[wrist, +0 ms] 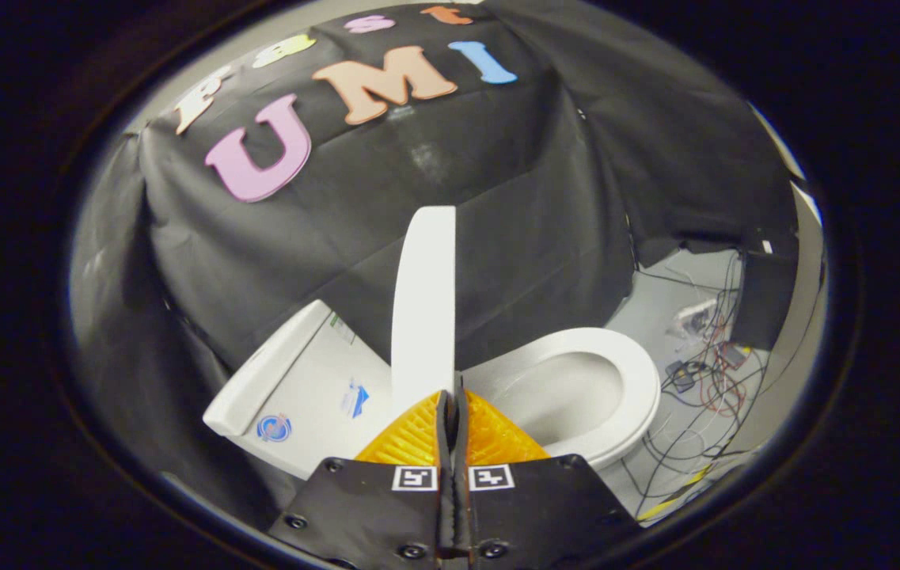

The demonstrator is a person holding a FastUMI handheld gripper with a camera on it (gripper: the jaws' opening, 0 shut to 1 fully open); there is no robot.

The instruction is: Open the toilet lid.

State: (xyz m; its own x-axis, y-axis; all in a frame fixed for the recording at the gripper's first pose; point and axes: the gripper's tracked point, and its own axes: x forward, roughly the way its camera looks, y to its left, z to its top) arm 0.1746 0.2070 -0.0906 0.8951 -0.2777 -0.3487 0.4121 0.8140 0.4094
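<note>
Gripper (452,400): orange fingers closed together, nothing held.
Toilet lid (423,305): raised upright, just ahead of fingertips.
Toilet seat (639,388): down, uncovered.

A tangle of cables (703,396) is seen lying on the pale floor (647,317), well beyond the fingers and off to their right. Red and black wires are mixed in it, and a small dark box (681,374) is set among them. A white power strip (699,313) is seen just behind the tangle. A dark box-like shape (762,297) is stood farther right, against the black cloth (386,206) hung behind.
</note>
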